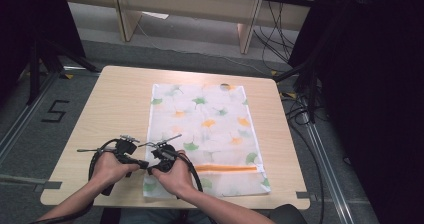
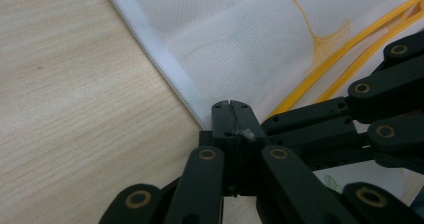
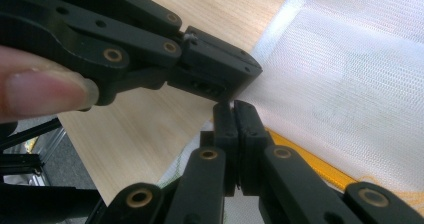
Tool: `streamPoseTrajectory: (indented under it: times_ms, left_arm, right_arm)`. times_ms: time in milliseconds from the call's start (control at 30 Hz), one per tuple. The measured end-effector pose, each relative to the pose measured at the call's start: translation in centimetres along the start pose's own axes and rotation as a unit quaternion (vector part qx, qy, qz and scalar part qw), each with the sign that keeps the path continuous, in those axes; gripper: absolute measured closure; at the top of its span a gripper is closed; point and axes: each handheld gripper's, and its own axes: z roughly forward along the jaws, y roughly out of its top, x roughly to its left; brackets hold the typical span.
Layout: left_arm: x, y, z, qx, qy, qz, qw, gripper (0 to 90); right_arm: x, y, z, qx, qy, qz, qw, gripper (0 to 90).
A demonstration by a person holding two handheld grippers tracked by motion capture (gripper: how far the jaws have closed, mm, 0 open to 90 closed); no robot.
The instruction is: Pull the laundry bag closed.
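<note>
Both tongs, left (image 1: 143,165) and right (image 1: 151,169), I see fully closed, tips meeting at the mesh bag's (image 1: 210,129) near-left edge on the tabletop (image 1: 115,104), gripping nothing visible.

1. A white mesh laundry bag with a leaf print and an orange zipper (image 1: 205,134) lies flat on the light wooden tabletop (image 1: 110,109), right of centre.
2. Both tongs, left (image 1: 142,164) and right (image 1: 151,168), meet at its near left edge.

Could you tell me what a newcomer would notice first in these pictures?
Probably the white mesh bag with green and orange leaf prints and an orange zipper, lying flat on the wooden table. Next, the left gripper and right gripper, jaws shut, meeting tip to tip at the bag's near-left edge.
</note>
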Motion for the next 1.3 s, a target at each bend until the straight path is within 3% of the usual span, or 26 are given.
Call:
streamPoseTrajectory:
  times_ms: [133,233,267,333,367,400,500,533,567,633,700,733,833,867,900,933,1000,1067,1100,1167,1267,1300]
  left_arm:
    - [0.0,0.0,-0.3,0.011,-0.001,0.006,0.9999,89.6]
    - [0.0,0.0,-0.3,0.009,-0.001,0.000,1.0000,89.5]
    - [0.2,-0.1,-0.4,0.020,0.000,0.014,0.9997,89.6]
    - [0.1,-0.1,-0.3,0.021,0.004,0.016,0.9996,89.6]
    - [-0.2,-0.1,0.0,0.005,0.004,0.000,1.0000,89.7]
    - [-0.3,-0.2,0.0,0.004,0.009,0.003,0.9999,89.8]
    - [-0.5,-0.2,0.1,0.012,0.017,0.017,0.9997,89.9]
    - [-0.3,-0.3,-0.1,0.026,0.019,0.039,0.9987,89.9]
    - [-0.7,-0.3,0.2,0.007,0.021,0.019,0.9996,89.9]
    - [-0.7,-0.3,0.2,0.006,0.019,0.021,0.9996,90.0]
    - [-0.7,-0.4,0.2,0.004,0.022,0.024,0.9995,90.0]
    - [-0.7,-0.4,0.2,0.010,0.024,0.038,0.9989,90.0]
    - [-0.8,-0.4,0.3,0.002,0.025,0.035,0.9991,90.0]
    - [-0.8,-0.4,0.3,0.001,0.024,0.036,0.9991,90.0]
    - [-0.9,-0.4,0.4,-0.004,0.024,0.033,0.9992,90.0]
    - [-0.8,-0.5,0.3,-0.004,0.025,0.035,0.9991,90.0]
    - [-0.6,-0.4,0.1,0.014,0.026,0.058,0.9979,90.0]
    - [-0.4,-0.4,0.1,0.016,0.021,0.055,0.9981,90.0]
    - [-0.6,-0.5,0.2,0.001,0.020,0.038,0.9991,90.0]
    - [-0.6,-0.5,0.3,-0.002,0.018,0.032,0.9993,90.0]
    - [-0.7,-0.5,0.4,-0.005,0.020,0.026,0.9994,90.0]
    - [-0.7,-0.5,0.3,-0.005,0.020,0.025,0.9995,90.0]
  right_arm:
    - [0.1,-0.1,0.1,-0.001,-0.002,-0.005,1.0000,90.0]
    - [0.1,-0.1,0.1,-0.001,-0.003,-0.005,1.0000,90.0]
    - [0.1,-0.1,0.1,-0.001,-0.003,-0.004,1.0000,90.0]
    - [0.1,-0.1,0.1,-0.001,-0.004,-0.006,1.0000,90.0]
    - [0.3,-0.1,0.0,0.005,-0.004,0.015,0.9999,90.0]
    - [0.3,-0.1,0.0,0.006,-0.003,0.018,0.9998,90.0]
    - [0.3,-0.1,0.0,0.007,-0.002,0.017,0.9998,90.0]
    - [0.3,-0.1,0.0,0.007,-0.002,0.017,0.9998,90.0]
    - [0.1,-0.1,0.1,0.003,-0.003,0.002,1.0000,90.0]
    - [0.4,-0.2,-0.1,0.005,-0.004,0.026,0.9996,90.0]
    - [0.3,-0.2,-0.2,0.003,-0.003,0.017,0.9998,90.0]
    - [0.3,-0.2,-0.2,0.003,-0.005,0.018,0.9998,90.0]
    - [0.2,-0.1,-0.3,0.002,-0.008,0.016,0.9998,90.0]
    - [0.0,-0.1,-0.2,-0.003,-0.006,0.000,1.0000,90.0]
    - [0.2,-0.2,-0.3,0.003,-0.004,0.021,0.9998,90.0]
    - [0.2,-0.2,-0.3,0.001,-0.006,0.025,0.9997,90.0]
    - [0.0,-0.2,-0.3,0.003,-0.001,0.032,0.9995,90.0]
    - [-0.4,-0.1,-0.4,0.006,0.012,0.048,0.9987,90.0]
    - [-0.8,0.0,-0.3,0.004,0.019,0.049,0.9986,90.0]
    - [-0.8,0.1,-0.5,0.002,0.023,0.071,0.9972,90.0]
    - [-1.2,0.1,-0.4,-0.006,0.034,0.074,0.9966,90.0]
    - [-1.0,0.1,-0.6,0.010,0.031,0.100,0.9945,90.0]
